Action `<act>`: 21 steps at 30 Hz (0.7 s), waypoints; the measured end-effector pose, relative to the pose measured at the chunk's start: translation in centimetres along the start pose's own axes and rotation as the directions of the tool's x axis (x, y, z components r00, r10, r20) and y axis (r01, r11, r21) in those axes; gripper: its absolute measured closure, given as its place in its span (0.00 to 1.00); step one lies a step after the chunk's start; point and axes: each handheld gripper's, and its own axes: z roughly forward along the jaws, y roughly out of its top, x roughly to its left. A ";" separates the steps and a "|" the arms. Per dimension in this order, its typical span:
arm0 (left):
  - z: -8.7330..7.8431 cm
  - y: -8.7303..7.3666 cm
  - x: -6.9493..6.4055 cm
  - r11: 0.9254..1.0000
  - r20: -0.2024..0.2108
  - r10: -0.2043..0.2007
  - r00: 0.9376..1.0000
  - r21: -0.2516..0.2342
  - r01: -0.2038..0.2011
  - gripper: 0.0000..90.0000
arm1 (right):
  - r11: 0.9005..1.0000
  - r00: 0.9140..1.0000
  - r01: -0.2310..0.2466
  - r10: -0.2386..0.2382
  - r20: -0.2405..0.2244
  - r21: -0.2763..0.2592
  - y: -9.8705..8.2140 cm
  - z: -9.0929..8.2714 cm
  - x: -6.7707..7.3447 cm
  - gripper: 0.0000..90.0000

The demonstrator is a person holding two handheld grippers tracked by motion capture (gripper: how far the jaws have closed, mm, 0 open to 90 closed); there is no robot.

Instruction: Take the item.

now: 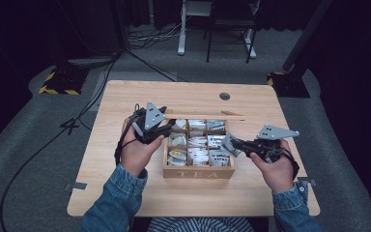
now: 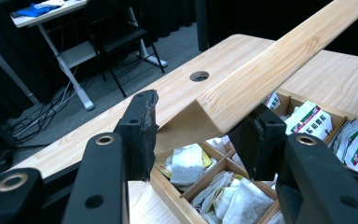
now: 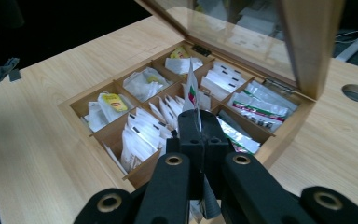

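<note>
wooden table (image 1: 125, 193), black chair (image 1: 229, 24), floor cables (image 1: 149, 36)

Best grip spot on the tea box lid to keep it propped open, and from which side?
Grip the lid at the free front corner of its wooden frame, coming from the box's left side, as the left gripper does now. The frame edge there is a flat thick bar that jaws can straddle; the middle is a glass pane. That side also leaves the tea box compartments open to the right gripper.

Lower part of tea bag (image 3: 192, 93) hidden between hand-held gripper (image 3: 198, 122) pads.
</note>
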 end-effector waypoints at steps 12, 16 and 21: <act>0.0 0.0 0.0 1.000 0.000 0.001 1.000 0.000 -0.001 0.59 | 1.000 0.997 -0.018 0.019 0.074 -0.014 -0.4 -1.6 -2.1 1.00; 0.0 0.0 0.0 1.000 0.000 0.000 1.000 0.001 0.000 0.59 | 0.999 0.996 -0.030 0.031 0.089 -0.011 -0.6 -2.1 -2.8 1.00; 0.0 0.0 0.0 1.000 0.001 0.001 1.000 0.002 -0.001 0.59 | 0.999 0.991 -0.049 0.050 0.125 -0.012 -1.0 -2.5 -3.7 1.00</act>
